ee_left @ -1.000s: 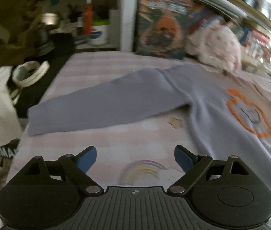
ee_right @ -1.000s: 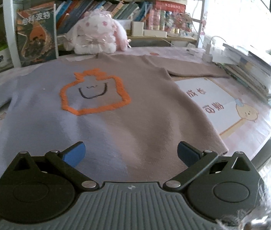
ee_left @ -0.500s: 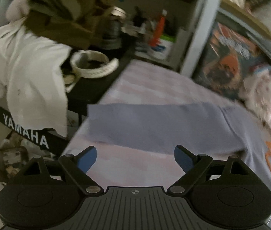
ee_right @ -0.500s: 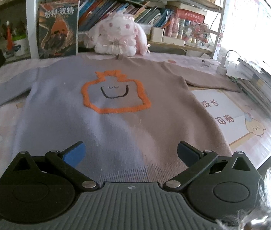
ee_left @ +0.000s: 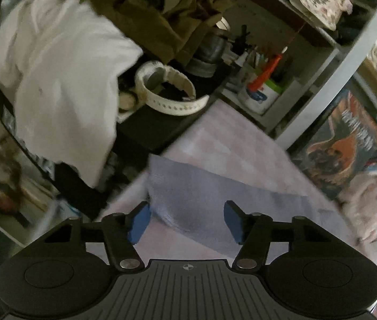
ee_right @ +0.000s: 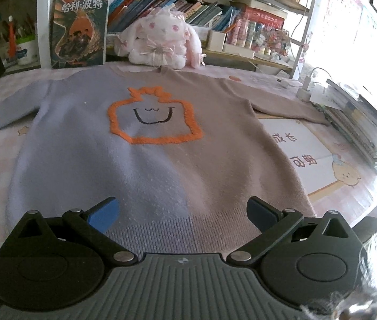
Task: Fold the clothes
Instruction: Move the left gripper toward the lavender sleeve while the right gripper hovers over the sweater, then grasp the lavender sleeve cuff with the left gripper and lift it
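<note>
Left gripper (ee_left: 185, 220): jaws closing, the cuff end of the sleeve (ee_left: 215, 197) lying between the blue pads (ee_left: 138, 222), which had not yet pressed on it. Sleeve lavender, flat on the pink checked tablecloth (ee_left: 231, 144), cuff at the left edge of the table. Beyond that edge, a black surface carrying a white ring-shaped band (ee_left: 169, 96); a white cloth (ee_left: 63, 80) hung further left, an olive garment (ee_left: 167, 8) heaped above it. Left view tilted and blurred at its margins. Right gripper (ee_right: 181, 212): jaws wide apart, nothing between the pads, hovering over the near hem of the sweater (ee_right: 148, 144). Sweater spread flat, front up, left half lavender, right half tan, an orange outline with a smiling face (ee_right: 153, 114) on the chest. Right sleeve ran out toward a book stack (ee_right: 359, 117) at the right edge. Near that sleeve, a white card with characters and a cartoon chick (ee_right: 313, 157). Far side: a plush rabbit (ee_right: 161, 42) touching the collar, a poster book (ee_right: 79, 26) upright to its left, shelves of books (ee_right: 167, 2) behind.
</note>
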Available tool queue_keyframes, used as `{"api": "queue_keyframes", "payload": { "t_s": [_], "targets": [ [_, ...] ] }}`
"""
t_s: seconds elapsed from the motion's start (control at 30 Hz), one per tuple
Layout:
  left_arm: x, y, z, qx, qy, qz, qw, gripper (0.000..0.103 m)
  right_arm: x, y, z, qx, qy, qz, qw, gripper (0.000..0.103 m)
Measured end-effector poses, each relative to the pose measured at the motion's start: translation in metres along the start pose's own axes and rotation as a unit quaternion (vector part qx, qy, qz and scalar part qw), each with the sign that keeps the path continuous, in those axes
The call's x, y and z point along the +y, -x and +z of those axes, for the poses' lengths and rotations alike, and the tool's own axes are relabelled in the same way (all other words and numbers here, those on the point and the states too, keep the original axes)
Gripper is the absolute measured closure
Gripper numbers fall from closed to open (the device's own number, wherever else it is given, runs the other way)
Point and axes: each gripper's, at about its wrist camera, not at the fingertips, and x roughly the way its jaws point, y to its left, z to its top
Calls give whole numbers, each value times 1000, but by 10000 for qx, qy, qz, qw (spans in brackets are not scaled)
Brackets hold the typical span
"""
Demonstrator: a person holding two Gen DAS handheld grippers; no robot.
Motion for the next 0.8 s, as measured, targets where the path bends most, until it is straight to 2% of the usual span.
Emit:
{"api": "queue_keyframes", "payload": {
  "t_s": [0.1, 0.17, 0.2, 0.23, 0.3, 0.5, 0.57, 0.6, 0.8],
  "targets": [
    [-5, -7, -4, 113, 221, -255, 9994, 48, 0, 0, 0, 9, 1, -20, 10000, 0],
    [-9, -10, -5, 58, 241, -215, 9995, 48, 1, 0, 1, 17, 2, -23, 10000, 0],
    [-9, -11, -5, 8, 281, -162, 9995, 51, 1, 0, 1, 18, 11, -21, 10000, 0],
    [-8, -12, -4, -38, 364, -70, 9993, 62, 1, 0, 1, 17, 26, -16, 10000, 0],
    [-5, -13, -1, -94, 564, 83, 9983, 69, 0, 1, 1, 10, 33, -15, 10000, 0],
    [-2, -16, 3, -113, 873, 348, 9955, 82, -5, -1, 1, 50, -35, -61, 10000, 0],
    [0, -17, 3, -127, 902, 428, 9949, 91, -7, -2, 1, 65, -47, -76, 9999, 0],
    [1, -17, 3, -124, 899, 464, 9948, 99, -8, -2, 1, 67, -43, -77, 9999, 0],
    [-5, -14, 5, -176, 666, 515, 9963, 101, -16, -1, -1, 47, -66, -81, 9999, 0]
  ]
}}
